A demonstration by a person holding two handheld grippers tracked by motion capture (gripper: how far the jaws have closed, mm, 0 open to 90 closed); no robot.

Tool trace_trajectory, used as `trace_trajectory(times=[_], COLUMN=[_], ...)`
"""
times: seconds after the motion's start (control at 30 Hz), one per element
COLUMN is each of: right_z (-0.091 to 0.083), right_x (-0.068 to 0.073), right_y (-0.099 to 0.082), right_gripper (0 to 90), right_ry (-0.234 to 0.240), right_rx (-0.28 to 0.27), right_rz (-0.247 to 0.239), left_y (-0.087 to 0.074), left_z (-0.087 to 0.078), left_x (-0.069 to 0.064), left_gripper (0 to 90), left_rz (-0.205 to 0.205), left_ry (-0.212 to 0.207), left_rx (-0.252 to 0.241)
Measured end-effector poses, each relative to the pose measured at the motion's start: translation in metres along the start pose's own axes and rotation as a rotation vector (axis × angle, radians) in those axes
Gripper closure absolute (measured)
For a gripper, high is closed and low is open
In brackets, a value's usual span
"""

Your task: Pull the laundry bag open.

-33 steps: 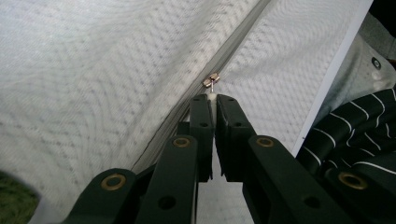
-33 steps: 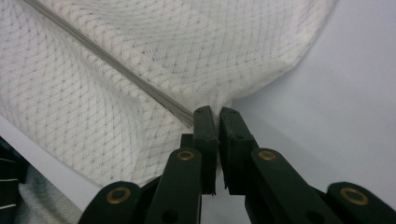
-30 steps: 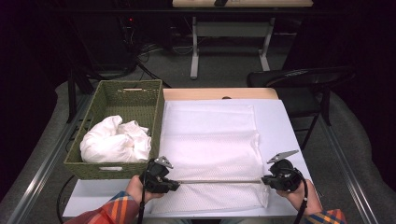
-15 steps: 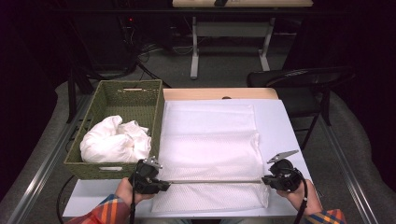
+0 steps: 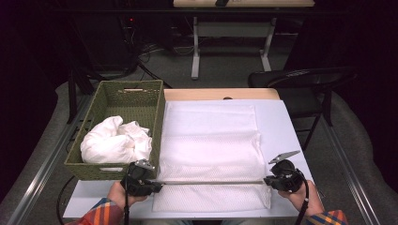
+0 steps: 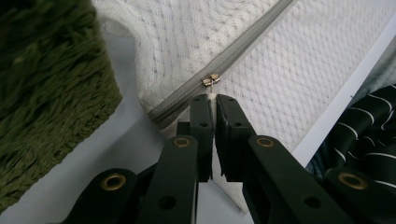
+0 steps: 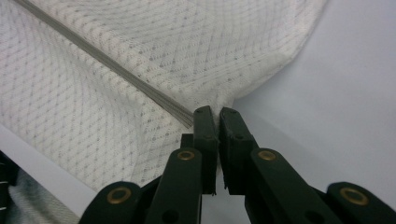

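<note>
A white mesh bag (image 5: 211,140) lies flat on the table, with a grey zipper (image 5: 211,182) running across its near part. My left gripper (image 5: 157,186) is at the zipper's left end. In the left gripper view it (image 6: 214,99) is shut on the small tab of the metal zipper pull (image 6: 211,80), beside the zipper (image 6: 252,39). My right gripper (image 5: 267,180) is at the zipper's right end. In the right gripper view it (image 7: 215,112) is shut on the mesh bag (image 7: 187,42) where the zipper (image 7: 102,58) ends.
A green woven basket (image 5: 101,105) stands at the table's left with bunched white cloth (image 5: 115,140) in it, close to my left gripper. A dark chair (image 5: 300,79) stands beyond the table's right corner. Bare white table (image 5: 286,126) shows to the right of the bag.
My left gripper has moved left along the zipper line, toward the basket's near corner. My right gripper has stayed where it was.
</note>
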State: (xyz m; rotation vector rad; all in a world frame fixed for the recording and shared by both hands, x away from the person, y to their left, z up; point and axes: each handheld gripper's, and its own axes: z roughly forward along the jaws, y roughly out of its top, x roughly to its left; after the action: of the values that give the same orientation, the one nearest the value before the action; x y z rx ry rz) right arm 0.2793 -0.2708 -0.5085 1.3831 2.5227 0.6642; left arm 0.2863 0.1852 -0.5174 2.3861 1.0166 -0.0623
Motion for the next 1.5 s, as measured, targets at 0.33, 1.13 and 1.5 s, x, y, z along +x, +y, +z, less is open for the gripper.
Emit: trace_trajectory(times=[0.33,1.13,1.5], right_z=[0.000,0.001,0.002], right_x=[-0.002,0.001,0.001], right_y=[-0.001,0.000,0.000], right_gripper=[86.7,86.6,85.4], right_ry=[-0.014,-0.026,-0.018], right_rx=[0.000,0.013,0.034], right_rz=[0.004,-0.009,-0.012], left_y=[-0.009,-0.012,-0.014], left_z=[-0.006,-0.005,-0.002], left_x=[0.008,0.013,0.008], left_gripper=[85.8,85.5,80.1], left_rz=[-0.026,-0.055,-0.074], left_ry=[0.032,0.054,0.030], left_rx=[-0.007,0.022,0.018])
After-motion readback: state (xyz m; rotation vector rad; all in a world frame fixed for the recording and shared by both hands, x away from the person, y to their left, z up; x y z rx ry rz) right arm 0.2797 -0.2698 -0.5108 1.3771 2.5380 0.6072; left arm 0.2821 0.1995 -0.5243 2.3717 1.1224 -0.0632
